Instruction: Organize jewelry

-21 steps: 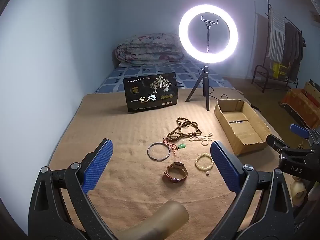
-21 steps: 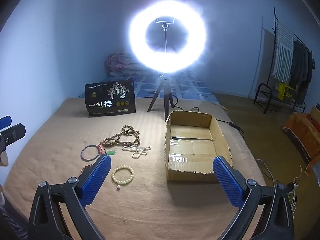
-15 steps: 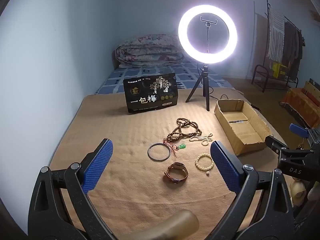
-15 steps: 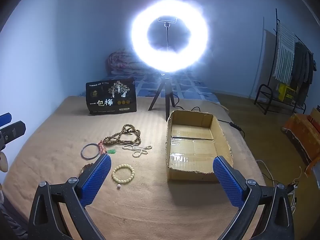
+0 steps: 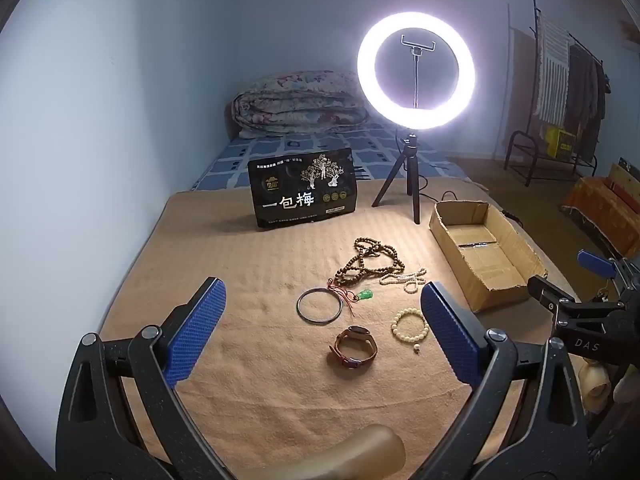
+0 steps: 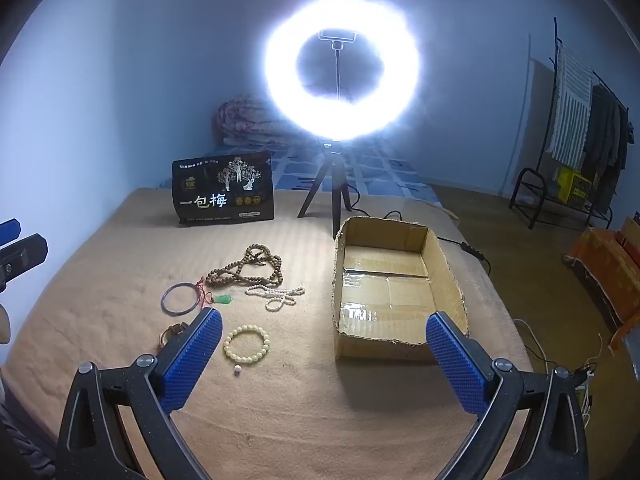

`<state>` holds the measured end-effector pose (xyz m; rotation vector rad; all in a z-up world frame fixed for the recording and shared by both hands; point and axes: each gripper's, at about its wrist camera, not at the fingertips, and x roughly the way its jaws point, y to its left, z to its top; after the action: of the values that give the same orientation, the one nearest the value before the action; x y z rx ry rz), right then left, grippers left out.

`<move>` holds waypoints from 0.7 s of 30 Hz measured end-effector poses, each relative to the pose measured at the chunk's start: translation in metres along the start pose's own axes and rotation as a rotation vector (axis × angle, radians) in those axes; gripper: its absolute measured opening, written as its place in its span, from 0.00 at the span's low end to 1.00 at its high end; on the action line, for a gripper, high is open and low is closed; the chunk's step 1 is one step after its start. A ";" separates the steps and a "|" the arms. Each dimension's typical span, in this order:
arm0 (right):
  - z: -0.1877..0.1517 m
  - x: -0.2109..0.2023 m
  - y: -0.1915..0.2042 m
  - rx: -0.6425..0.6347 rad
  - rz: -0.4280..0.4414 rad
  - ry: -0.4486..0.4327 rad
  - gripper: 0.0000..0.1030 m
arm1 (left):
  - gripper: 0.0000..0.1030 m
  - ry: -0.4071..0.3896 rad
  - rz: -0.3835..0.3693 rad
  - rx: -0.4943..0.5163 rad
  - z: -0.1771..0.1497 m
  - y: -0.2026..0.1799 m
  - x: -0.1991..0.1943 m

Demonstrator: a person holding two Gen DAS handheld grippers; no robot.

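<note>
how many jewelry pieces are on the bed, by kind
bracelets and bangles: 2, cream bead bracelet, dark bangle
bead strands: 2, brown, white
green pendant on red cord: 1
watch: 1
total: 6

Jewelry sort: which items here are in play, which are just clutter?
In play:
- wooden bead necklace
- pearl strand
- bangle
- green pendant
- cream bead bracelet
- watch
- cardboard box
- left gripper and right gripper, both open

Clutter:
- ring light
- black packet
- folded quilt
- clothes rack
</note>
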<state>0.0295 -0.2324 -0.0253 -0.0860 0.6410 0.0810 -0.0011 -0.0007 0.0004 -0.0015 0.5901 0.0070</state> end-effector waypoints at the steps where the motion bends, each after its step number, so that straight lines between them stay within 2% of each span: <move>1: 0.000 0.000 0.000 0.000 0.001 0.001 1.00 | 0.97 0.000 0.000 0.000 0.000 0.000 0.000; 21: -0.002 0.003 0.000 -0.003 0.002 0.008 1.00 | 0.97 -0.003 0.002 0.004 0.000 0.000 0.000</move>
<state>0.0303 -0.2321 -0.0283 -0.0885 0.6492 0.0836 -0.0015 -0.0011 0.0004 0.0026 0.5869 0.0078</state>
